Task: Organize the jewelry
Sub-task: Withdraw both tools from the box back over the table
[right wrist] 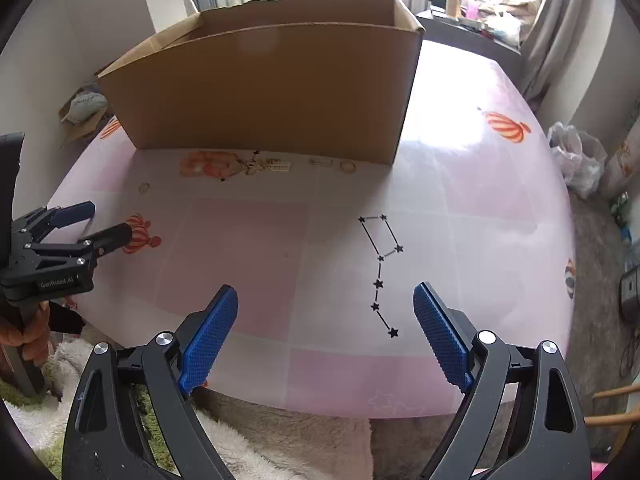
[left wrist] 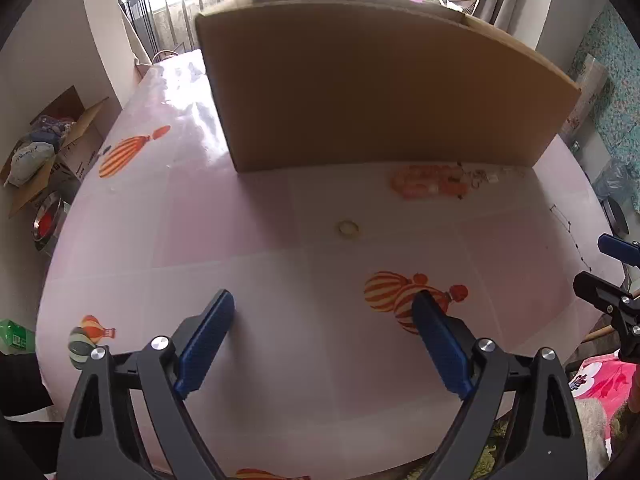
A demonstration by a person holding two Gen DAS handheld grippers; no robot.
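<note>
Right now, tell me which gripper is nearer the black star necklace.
Right. The right gripper hangs open just before the star necklace, its lower end between the fingers. The left gripper, open, is far off to its left.

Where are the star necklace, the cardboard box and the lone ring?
star necklace (right wrist: 378, 282), right wrist view, a middle star
cardboard box (right wrist: 272, 92), right wrist view, front wall
lone ring (left wrist: 348, 229), left wrist view, its band

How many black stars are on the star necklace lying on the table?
7, counted in the right wrist view. On the star necklace, four mark the corners of the loop at its far end; three follow down the strand towards the right claw. None looks hidden.
</note>
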